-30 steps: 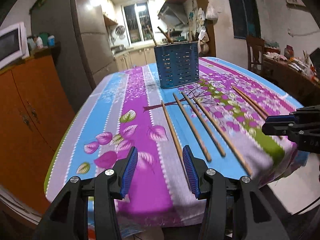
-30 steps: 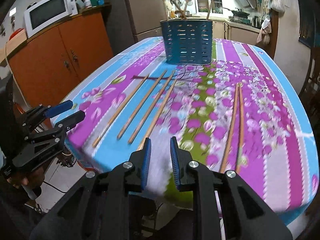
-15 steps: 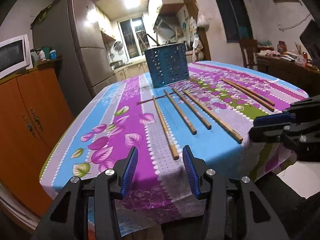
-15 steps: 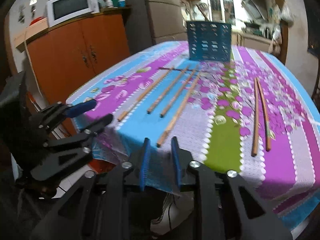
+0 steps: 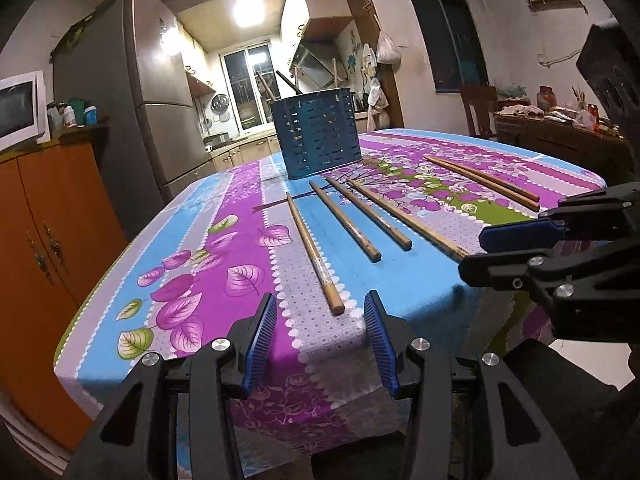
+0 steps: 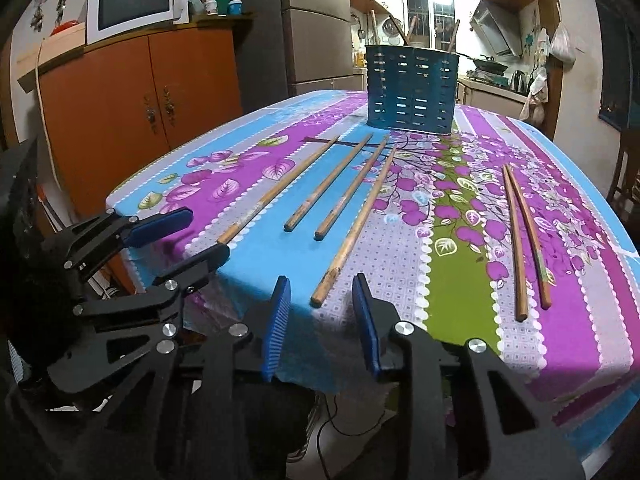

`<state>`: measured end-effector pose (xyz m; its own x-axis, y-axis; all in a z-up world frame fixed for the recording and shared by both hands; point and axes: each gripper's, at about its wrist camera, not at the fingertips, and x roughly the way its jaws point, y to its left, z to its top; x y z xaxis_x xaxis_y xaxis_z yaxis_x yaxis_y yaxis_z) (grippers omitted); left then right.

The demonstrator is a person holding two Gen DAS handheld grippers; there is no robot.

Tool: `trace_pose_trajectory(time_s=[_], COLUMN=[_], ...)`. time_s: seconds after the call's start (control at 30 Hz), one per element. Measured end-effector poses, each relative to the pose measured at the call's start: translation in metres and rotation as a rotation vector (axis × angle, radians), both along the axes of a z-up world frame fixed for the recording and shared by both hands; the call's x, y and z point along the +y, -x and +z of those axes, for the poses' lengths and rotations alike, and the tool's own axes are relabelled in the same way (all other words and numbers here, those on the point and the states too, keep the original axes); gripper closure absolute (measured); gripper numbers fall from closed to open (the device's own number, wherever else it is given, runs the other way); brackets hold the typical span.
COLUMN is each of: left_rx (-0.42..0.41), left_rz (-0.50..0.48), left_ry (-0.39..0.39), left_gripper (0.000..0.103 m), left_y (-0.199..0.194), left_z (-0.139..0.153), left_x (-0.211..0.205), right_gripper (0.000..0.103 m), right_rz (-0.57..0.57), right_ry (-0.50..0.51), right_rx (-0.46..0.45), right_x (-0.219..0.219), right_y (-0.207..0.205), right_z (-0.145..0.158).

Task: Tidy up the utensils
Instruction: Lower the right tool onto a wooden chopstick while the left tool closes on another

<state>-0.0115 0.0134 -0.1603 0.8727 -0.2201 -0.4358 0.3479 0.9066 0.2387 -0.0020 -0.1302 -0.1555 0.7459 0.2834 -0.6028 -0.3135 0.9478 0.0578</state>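
Several wooden chopsticks lie on the flowered tablecloth [image 5: 208, 248]. My left gripper [image 5: 322, 340] is open and empty, with the near end of the leftmost chopstick [image 5: 314, 248] just ahead between its fingers. My right gripper [image 6: 322, 320] is open and empty, with the near end of another chopstick [image 6: 356, 224] just ahead of it. A blue slotted utensil holder [image 5: 318, 142] stands upright at the far end and shows in the right wrist view [image 6: 412, 90] too. A pair of darker chopsticks [image 6: 524, 240] lies to the right.
The table edge runs just in front of both grippers. An orange cabinet [image 6: 132, 92] with a white microwave [image 6: 136, 4] stands to the left. A grey fridge [image 5: 148, 120] stands behind. A chair [image 5: 478, 108] and a cluttered sideboard [image 5: 560, 136] are at the right.
Both grippers dropped low to the table's near edge, each lined up with a chopstick end. The right gripper's jaws opened wider. The chopsticks have not moved.
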Motion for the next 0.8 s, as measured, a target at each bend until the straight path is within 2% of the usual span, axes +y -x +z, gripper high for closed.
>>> trace_pose_trajectory(time_s=[0.07, 0.13, 0.23, 0.47, 0.53, 0.67, 0.77, 0.8], left_rx=[-0.003, 0.002, 0.017, -0.020, -0.023, -0.024, -0.025, -0.028], left_rz=[-0.001, 0.005, 0.025, 0.044, 0.045, 0.042, 0.037, 0.041], left_ry=[-0.002, 0.009, 0.051, 0.057, 0.071, 0.109, 0.115, 0.114], left_gripper=[0.057, 0.068, 0.076, 0.076, 0.076, 0.076, 0.091, 0.093], left_y=[-0.003, -0.007, -0.012, -0.013, -0.014, -0.014, -0.015, -0.015], left_z=[0.000, -0.001, -0.002, -0.006, -0.006, -0.008, -0.009, -0.009], left_x=[-0.001, -0.002, 0.000, -0.001, 0.001, 0.005, 0.004, 0.003], right_gripper=[0.072, 0.073, 0.078, 0.086, 0.093, 0.096, 0.098, 0.098], right_rz=[-0.012, -0.029, -0.052, -0.075, -0.088, -0.106, -0.111, -0.112], right_ry=[-0.001, 0.004, 0.019, 0.026, 0.027, 0.009, -0.001, -0.006], right_rx=[-0.006, -0.015, -0.029, -0.060, -0.063, -0.064, -0.064, -0.064], right_x=[0.000, 0.000, 0.000, 0.003, 0.002, -0.003, -0.006, -0.007], right_y=[0.000, -0.001, -0.001, -0.002, -0.003, -0.003, -0.003, -0.003], right_z=[-0.002, -0.003, -0.004, -0.006, -0.006, -0.006, -0.006, -0.006])
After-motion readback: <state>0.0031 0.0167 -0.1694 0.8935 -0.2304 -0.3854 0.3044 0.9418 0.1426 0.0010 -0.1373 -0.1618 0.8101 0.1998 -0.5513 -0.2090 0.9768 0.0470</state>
